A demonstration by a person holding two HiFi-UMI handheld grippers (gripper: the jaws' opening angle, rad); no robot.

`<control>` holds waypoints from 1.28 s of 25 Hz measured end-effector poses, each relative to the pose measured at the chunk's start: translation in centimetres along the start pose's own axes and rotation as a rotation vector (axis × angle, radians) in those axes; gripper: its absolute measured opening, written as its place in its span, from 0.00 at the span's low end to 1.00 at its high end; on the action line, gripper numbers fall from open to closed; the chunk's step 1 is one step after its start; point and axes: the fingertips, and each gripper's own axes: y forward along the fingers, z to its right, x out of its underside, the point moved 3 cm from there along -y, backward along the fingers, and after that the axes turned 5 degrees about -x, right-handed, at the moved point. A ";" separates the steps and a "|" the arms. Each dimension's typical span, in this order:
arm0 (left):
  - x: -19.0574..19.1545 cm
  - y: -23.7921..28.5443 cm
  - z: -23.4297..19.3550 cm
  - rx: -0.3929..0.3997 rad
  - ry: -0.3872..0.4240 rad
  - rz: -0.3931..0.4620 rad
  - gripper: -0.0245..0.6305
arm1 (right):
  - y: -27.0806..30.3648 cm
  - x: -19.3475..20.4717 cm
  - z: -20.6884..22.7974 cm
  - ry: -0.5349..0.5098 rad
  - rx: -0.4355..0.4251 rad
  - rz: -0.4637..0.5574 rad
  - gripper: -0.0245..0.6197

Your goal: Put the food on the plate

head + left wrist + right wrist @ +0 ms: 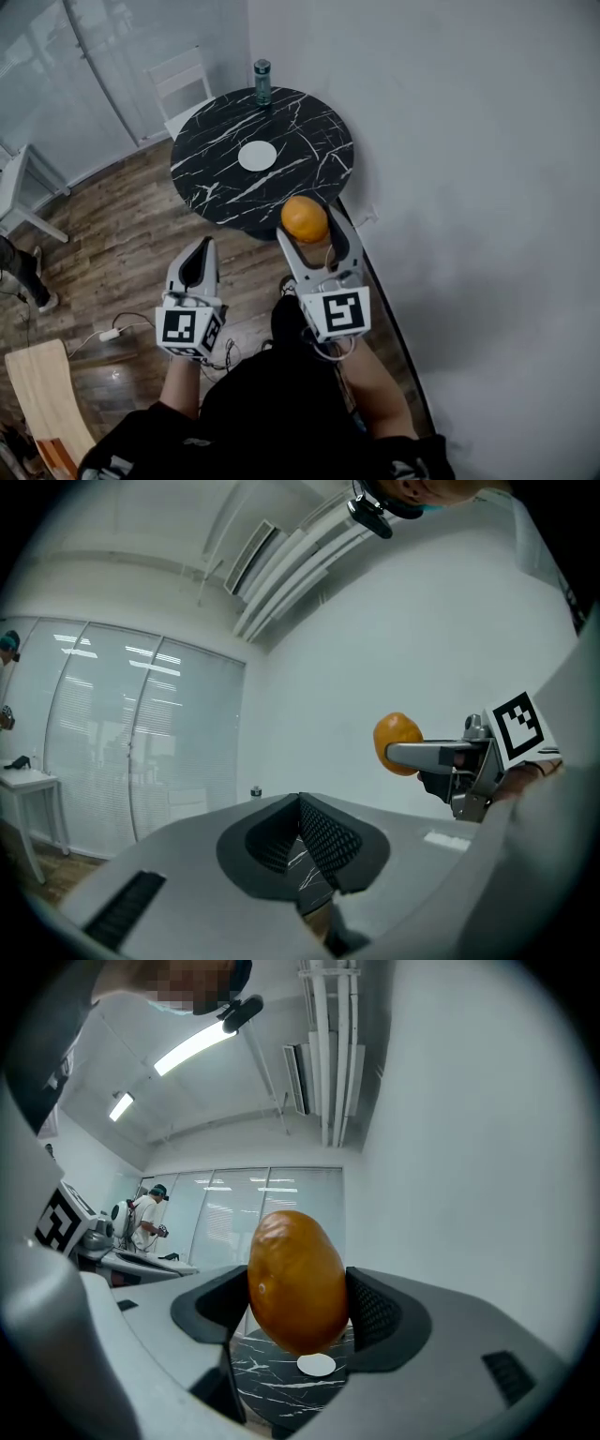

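An orange, egg-shaped piece of food (305, 218) is clamped between the jaws of my right gripper (307, 225), held in the air short of the table's near edge. It fills the middle of the right gripper view as the orange food (297, 1281) and shows from the side as the orange food (397, 742) in the left gripper view. A small white plate (257, 156) lies bare at the middle of the round black marble table (309, 127); the plate (317, 1365) sits just below the food. My left gripper (196, 265) hangs lower left with its pads together, holding nothing.
A green bottle (262, 82) stands at the table's far edge. A white chair (183, 84) is behind the table, a white wall runs along the right. A cable and plug (111, 333) lie on the wooden floor. A person (148, 1218) stands far off.
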 end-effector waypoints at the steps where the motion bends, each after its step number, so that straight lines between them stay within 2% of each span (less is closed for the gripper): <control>1: 0.1 0.2 -0.5 -0.007 -0.001 -0.005 0.04 | 0.7 0.1 0.0 0.003 -0.006 0.001 0.52; 8: 0.7 2.5 -2.8 -0.037 0.000 -0.031 0.04 | 4.9 1.4 -0.1 0.021 -0.057 -0.006 0.52; 13: 1.2 5.8 -4.0 -0.044 -0.006 -0.063 0.04 | 8.4 2.8 1.6 0.048 -0.089 -0.015 0.52; 22: 0.6 14.7 -5.5 -0.077 0.013 -0.101 0.04 | 16.6 4.7 6.9 0.049 -0.182 -0.030 0.52; 26: 1.3 19.5 -5.1 -0.069 0.023 -0.162 0.04 | 19.3 6.5 10.4 0.074 -0.208 -0.060 0.52; 32: 4.5 25.4 -3.6 -0.051 0.054 -0.271 0.04 | 21.2 11.6 15.6 0.131 -0.234 -0.145 0.52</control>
